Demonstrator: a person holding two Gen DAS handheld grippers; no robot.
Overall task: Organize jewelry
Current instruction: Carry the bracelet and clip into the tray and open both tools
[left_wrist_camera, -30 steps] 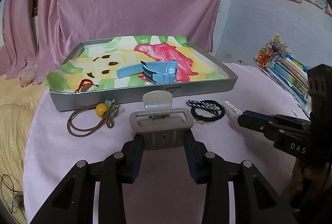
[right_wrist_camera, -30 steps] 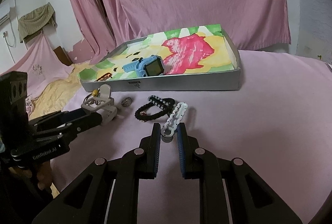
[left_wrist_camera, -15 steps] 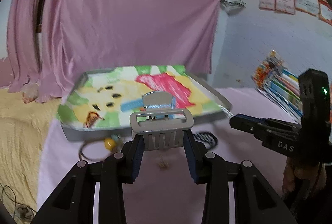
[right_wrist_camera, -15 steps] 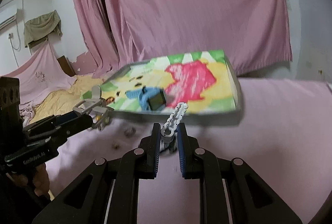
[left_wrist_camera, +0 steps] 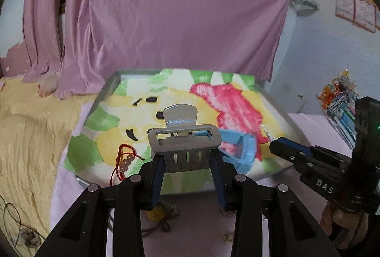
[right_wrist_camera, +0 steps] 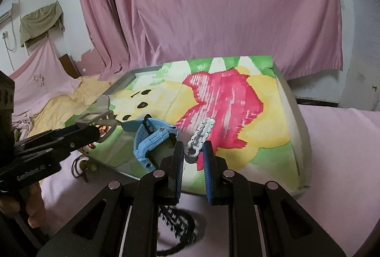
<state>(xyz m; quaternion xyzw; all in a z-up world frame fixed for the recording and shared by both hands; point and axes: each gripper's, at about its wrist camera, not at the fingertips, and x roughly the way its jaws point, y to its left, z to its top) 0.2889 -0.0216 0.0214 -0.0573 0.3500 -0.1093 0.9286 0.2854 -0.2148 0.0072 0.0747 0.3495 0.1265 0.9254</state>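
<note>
My left gripper point(left_wrist_camera: 187, 160) is shut on a grey claw hair clip point(left_wrist_camera: 184, 138), held in the air over the near edge of the colourful tray point(left_wrist_camera: 187, 88). In the right wrist view my right gripper point(right_wrist_camera: 193, 154) is shut on a white beaded hair clip point(right_wrist_camera: 200, 137), also above the tray point(right_wrist_camera: 294, 138). A blue watch point(right_wrist_camera: 149, 140) and a red bead bracelet point(left_wrist_camera: 123, 159) lie inside the tray. The watch point(left_wrist_camera: 239, 150) is partly hidden behind the grey clip. The left gripper point(right_wrist_camera: 78, 135) shows at the left in the right wrist view; the right gripper point(left_wrist_camera: 277, 147) shows at the right in the left wrist view.
On the pink cloth in front of the tray lie a brown hair tie with a yellow bead point(left_wrist_camera: 156, 211) and a black-and-white braided band point(right_wrist_camera: 175, 221). A yellow blanket point(left_wrist_camera: 26, 138) lies at the left. Pink curtains hang behind, and colourful packets point(left_wrist_camera: 339, 93) sit at the right.
Both grippers have risen off the pink cloth and moved forward over the tray, each carrying its clip. The hair tie and the braided band stayed on the cloth.
</note>
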